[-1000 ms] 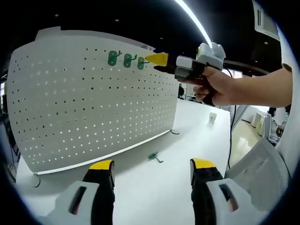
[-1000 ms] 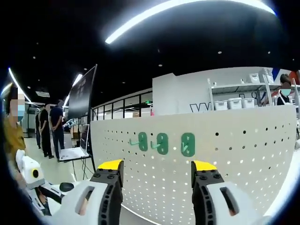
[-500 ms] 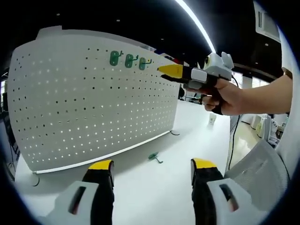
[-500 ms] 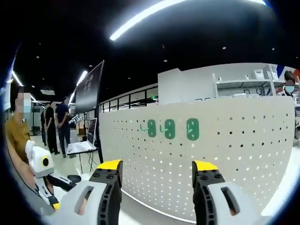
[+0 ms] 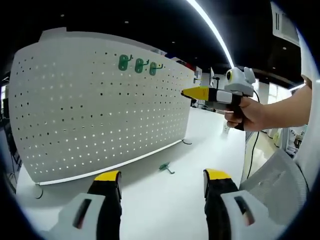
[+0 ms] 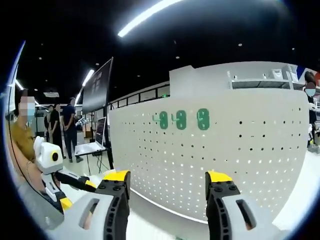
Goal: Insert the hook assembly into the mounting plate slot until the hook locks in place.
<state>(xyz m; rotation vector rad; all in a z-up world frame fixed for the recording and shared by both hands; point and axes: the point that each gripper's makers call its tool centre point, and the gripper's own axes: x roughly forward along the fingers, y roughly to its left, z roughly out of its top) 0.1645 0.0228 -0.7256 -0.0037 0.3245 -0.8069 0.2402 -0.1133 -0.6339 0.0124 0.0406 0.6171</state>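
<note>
The pegboard [image 5: 100, 100] looks like matt white sheet metal, smooth and evenly punched with small holes. The three hooks [image 5: 140, 65] near its top have green, faintly glossy plastic plates. The table [image 5: 165, 200] is smooth matt white. The left gripper [image 5: 162, 187] has matt yellow tips on black jaws and pale grey plastic shells; the right gripper [image 6: 165, 184] looks the same.

We are seeing both views lit by a long ceiling strip [image 5: 212, 27] that is blowing out to pure white against a dark ceiling. The fisheye is bowing the pegboard [image 5: 100, 105] at the edges; backlight is glowing through its lower holes. The tabletop [image 5: 165, 200] is glaring pale, with soft shadows.
</note>
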